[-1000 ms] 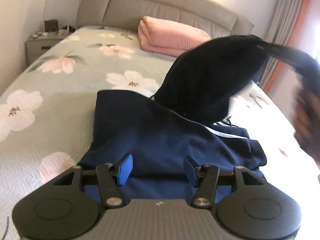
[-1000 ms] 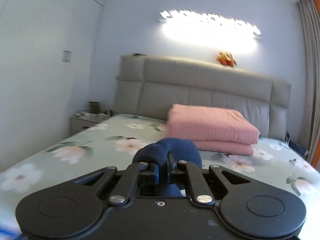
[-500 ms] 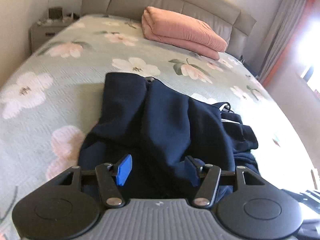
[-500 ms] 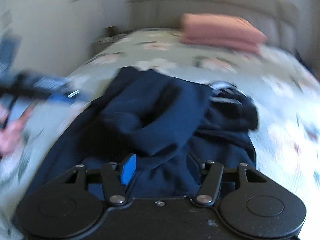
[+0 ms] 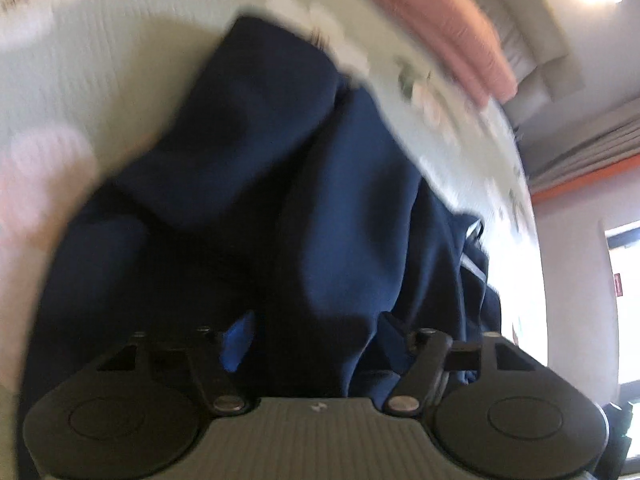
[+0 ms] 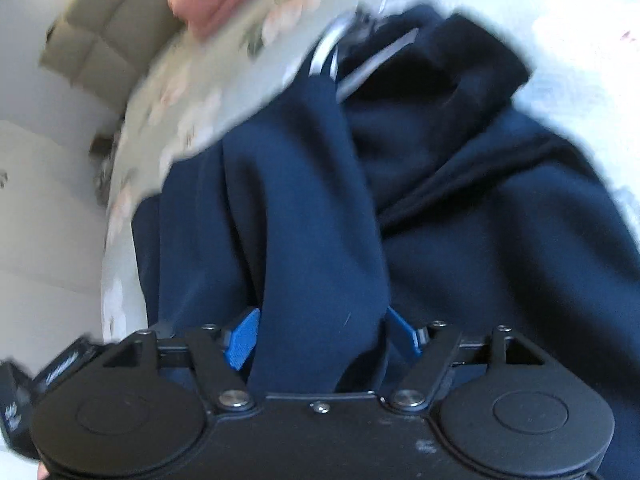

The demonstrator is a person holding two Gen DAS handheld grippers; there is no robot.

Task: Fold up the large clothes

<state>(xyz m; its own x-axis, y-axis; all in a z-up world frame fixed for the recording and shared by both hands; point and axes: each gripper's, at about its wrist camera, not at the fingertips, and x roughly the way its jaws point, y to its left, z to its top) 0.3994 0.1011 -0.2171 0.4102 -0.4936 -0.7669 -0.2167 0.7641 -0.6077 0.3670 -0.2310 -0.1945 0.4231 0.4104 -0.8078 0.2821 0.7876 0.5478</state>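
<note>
Both our grippers dropped close over navy garment (image 5: 344, 184) since second ago; raised sleeve now down on pile. Garment: bunched on floral bedspread (image 5: 120, 64), near bed foot. Left gripper (image 5: 308, 340): fingers apart, closing, fold of cloth between, pads not seen pressing. Right gripper (image 6: 320, 336): fingers wide, opening, fold of navy cloth lying between blue pads (image 6: 242, 338), no clamp. Pink folded blanket (image 5: 440, 28): well apart, by headboard (image 6: 104, 28). Views blurred.
</note>
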